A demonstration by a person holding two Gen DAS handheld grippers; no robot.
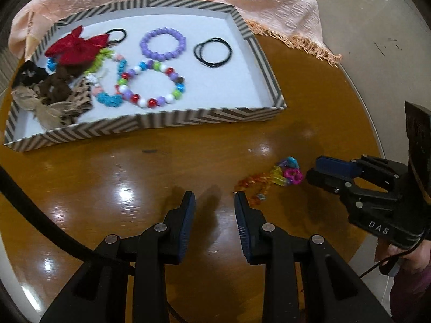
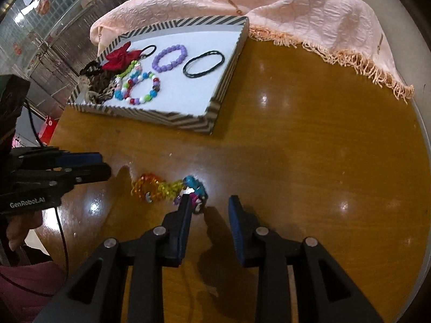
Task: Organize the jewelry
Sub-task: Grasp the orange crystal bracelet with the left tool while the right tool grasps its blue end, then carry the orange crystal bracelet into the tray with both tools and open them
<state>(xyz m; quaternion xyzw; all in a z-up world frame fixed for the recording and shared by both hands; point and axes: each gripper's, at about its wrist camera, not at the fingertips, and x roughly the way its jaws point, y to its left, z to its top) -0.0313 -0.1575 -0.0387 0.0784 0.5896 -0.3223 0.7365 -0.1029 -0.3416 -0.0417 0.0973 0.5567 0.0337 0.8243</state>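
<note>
A striped tray [image 1: 150, 122] [image 2: 172, 117] with a white floor holds a purple bead bracelet [image 1: 163, 43] [image 2: 169, 57], a multicolour bead bracelet [image 1: 150, 84] [image 2: 142, 88], black hair ties [image 1: 214, 52] [image 2: 204, 63], a red bow [image 1: 76, 45] [image 2: 121, 56] and brown scrunchies [image 1: 58, 88]. A colourful bead chain [image 1: 272, 179] [image 2: 168, 188] lies on the wooden table. My left gripper [image 1: 215, 202] [image 2: 103, 165] is open and empty, just left of the chain. My right gripper [image 2: 207, 204] [image 1: 313, 167] is open, its left finger touching the chain's end.
A peach fringed cloth [image 1: 256, 2] [image 2: 282, 8] lies behind the tray, draped over the table's far edge. The round wooden table [image 1: 134, 175] [image 2: 309, 148] shines with light reflections. Its rim curves at the right [image 2: 423, 140].
</note>
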